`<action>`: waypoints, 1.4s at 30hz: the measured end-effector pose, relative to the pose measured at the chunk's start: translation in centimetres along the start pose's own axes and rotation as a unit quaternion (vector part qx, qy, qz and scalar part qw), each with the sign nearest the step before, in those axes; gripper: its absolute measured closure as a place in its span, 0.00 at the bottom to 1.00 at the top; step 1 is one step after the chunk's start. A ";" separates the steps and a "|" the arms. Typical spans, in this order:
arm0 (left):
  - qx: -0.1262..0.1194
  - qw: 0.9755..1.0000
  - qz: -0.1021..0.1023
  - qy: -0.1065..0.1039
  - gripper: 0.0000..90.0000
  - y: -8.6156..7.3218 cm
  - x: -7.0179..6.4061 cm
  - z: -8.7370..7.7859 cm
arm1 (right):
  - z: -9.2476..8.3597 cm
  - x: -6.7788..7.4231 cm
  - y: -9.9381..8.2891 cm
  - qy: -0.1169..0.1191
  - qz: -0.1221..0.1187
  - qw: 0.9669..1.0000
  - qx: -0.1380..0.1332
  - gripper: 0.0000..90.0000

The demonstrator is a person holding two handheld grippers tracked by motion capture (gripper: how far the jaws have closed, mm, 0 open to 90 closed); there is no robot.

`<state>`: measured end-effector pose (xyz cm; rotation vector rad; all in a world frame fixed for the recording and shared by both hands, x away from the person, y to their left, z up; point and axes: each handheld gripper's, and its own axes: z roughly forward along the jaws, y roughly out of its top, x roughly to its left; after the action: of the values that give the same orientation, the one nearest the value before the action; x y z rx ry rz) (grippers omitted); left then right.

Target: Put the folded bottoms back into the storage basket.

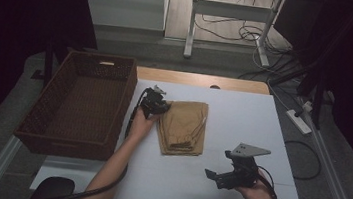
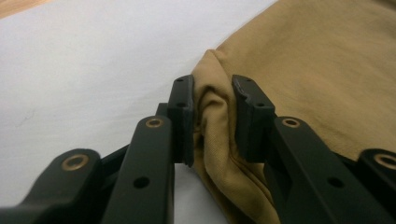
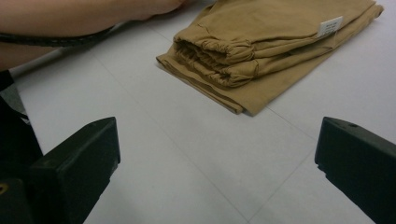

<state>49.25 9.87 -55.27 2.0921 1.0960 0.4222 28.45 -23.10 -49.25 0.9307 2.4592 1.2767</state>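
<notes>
Jaws pinch and jaws gape: left gripper [image 2: 212, 121] clamps the folded tan trousers' [image 1: 183, 127] edge.
Right gripper [image 1: 220, 177] is spread wide and empty, the trousers lying ahead of it; basket [image 1: 36, 116] holds nothing, so the transfer looks still undone.

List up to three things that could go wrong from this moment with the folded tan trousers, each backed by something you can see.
1. The left gripper pinches only a bunched edge of the folded tan cloth trousers, so lifting may undo the fold.
2. The right gripper stands open, apart from the cloth; a one-sided lift could let it sag or slip.
3. The brown wicker basket has tall walls; trailing cloth may catch on its rim.
</notes>
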 end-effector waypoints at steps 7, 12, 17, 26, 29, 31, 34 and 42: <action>0.000 1.000 -0.009 -0.009 0.78 0.0 0.3 0.0 | 1.9 -0.1 1.0 0.003 -0.017 1.000 0.011 0.01; -0.001 1.000 -0.007 -0.005 0.78 0.0 0.1 0.0 | 3.4 -0.1 1.8 -0.002 -0.025 0.999 0.020 0.01; -0.003 1.000 0.004 0.008 0.78 -0.1 -0.2 0.0 | 5.0 -0.1 2.5 0.000 -0.031 0.999 0.035 0.01; -0.002 1.000 -0.009 -0.005 0.78 0.0 0.1 0.0 | 8.0 0.4 4.1 0.017 -0.051 0.997 0.058 0.01; -0.001 1.000 -0.015 -0.011 0.78 0.0 0.3 0.0 | 8.9 0.8 4.7 0.028 -0.062 0.996 0.056 0.01; -0.001 1.000 -0.019 -0.015 0.78 0.0 0.4 0.0 | 9.5 1.2 5.0 0.035 -0.071 0.995 0.059 0.01; 0.000 1.000 -0.024 -0.020 0.79 0.0 0.6 0.1 | 10.5 1.6 5.4 0.040 -0.080 0.994 0.065 0.01; -0.001 0.999 -0.030 -0.025 0.79 0.0 0.7 0.1 | 13.1 2.5 6.5 0.046 -0.103 0.991 0.072 0.01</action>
<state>49.70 10.45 -55.36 2.0528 1.1257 0.3411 35.32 -10.16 -51.66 0.6404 2.6677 1.1088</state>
